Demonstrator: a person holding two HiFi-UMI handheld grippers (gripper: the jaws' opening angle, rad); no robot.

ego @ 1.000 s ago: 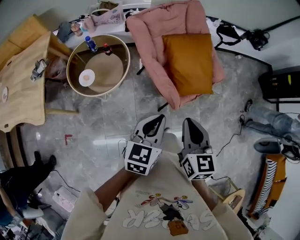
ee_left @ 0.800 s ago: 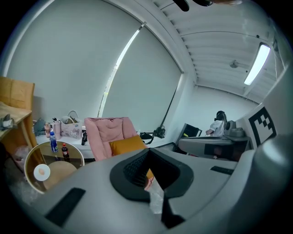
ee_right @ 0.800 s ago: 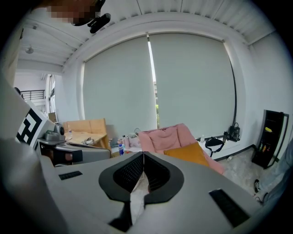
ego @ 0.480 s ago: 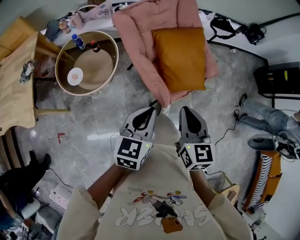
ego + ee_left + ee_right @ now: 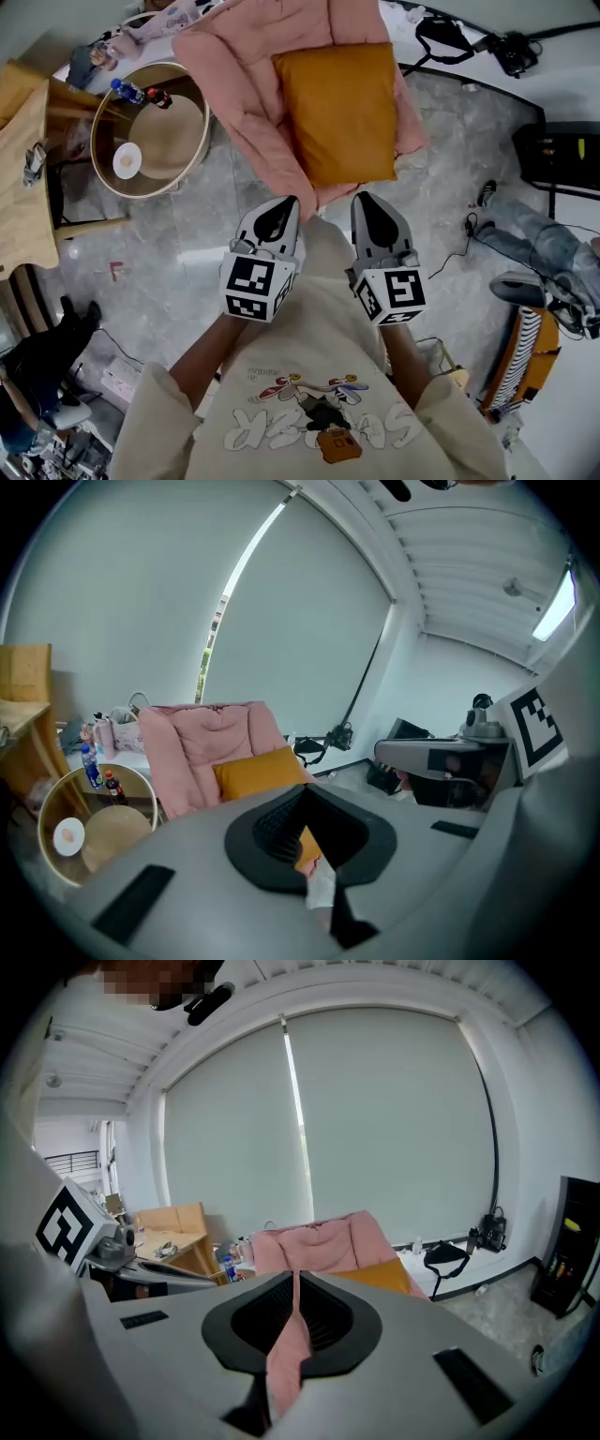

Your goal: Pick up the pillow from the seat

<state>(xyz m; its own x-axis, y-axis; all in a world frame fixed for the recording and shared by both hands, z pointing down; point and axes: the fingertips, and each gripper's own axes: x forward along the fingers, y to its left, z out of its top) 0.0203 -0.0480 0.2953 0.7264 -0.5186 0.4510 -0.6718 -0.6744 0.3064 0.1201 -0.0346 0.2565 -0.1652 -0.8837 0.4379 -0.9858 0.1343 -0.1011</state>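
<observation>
An orange pillow [image 5: 337, 112] lies flat on the seat of a pink padded chair [image 5: 239, 89] at the top of the head view. My left gripper [image 5: 284, 204] and right gripper [image 5: 362, 199] are held side by side in front of my chest, both shut and empty. Their tips point at the chair's front edge, just short of the pillow's near side. In the left gripper view the pillow [image 5: 258, 771] shows beyond the closed jaws, leaning on the chair [image 5: 202, 742]. The right gripper view shows the chair [image 5: 319, 1241] and one corner of the pillow [image 5: 386, 1277].
A round glass side table [image 5: 192, 150] left of the chair carries two bottles [image 5: 127, 91] and a small plate [image 5: 127, 161]. A wooden table [image 5: 23, 197] stands at far left. A black bag [image 5: 441, 37], a black cabinet [image 5: 562, 150] and someone's legs [image 5: 534, 239] are on the right.
The chair and pillow have come closer to the grippers as I step forward. Both grippers stay shut and level in front of me.
</observation>
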